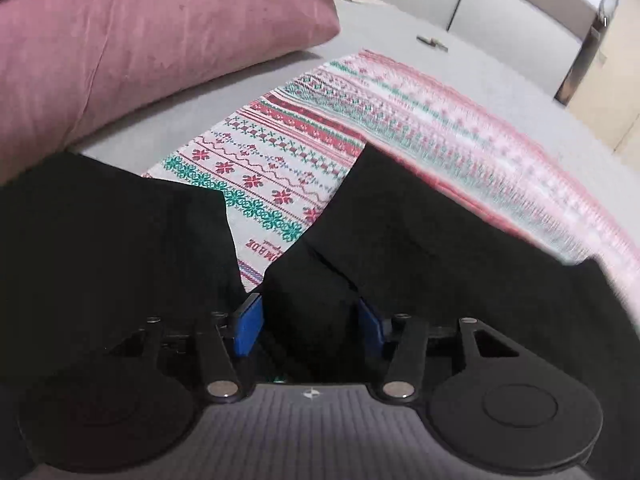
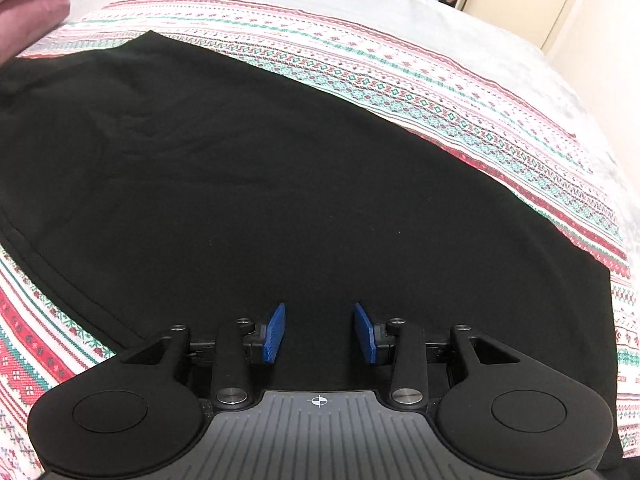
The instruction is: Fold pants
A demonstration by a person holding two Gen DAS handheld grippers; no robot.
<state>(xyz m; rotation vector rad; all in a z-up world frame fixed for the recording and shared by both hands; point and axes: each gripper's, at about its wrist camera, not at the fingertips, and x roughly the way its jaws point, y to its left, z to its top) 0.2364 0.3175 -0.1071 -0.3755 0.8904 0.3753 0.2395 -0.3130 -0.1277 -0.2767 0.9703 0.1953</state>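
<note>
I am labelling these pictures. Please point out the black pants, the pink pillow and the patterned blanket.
black pants (image 2: 280, 168): right wrist view, flat middle of the fabric.
pink pillow (image 1: 152, 40): left wrist view, its broad side.
patterned blanket (image 1: 272, 160): left wrist view, uncovered snowflake bands.

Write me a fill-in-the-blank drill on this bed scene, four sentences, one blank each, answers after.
1. The pants are ____ in colour.
2. They lie on a patterned blanket with red and ____ motifs.
3. The pillow beside the blanket is ____.
4. The pads on the right gripper are ____.

Answers: black; green; pink; blue
</note>
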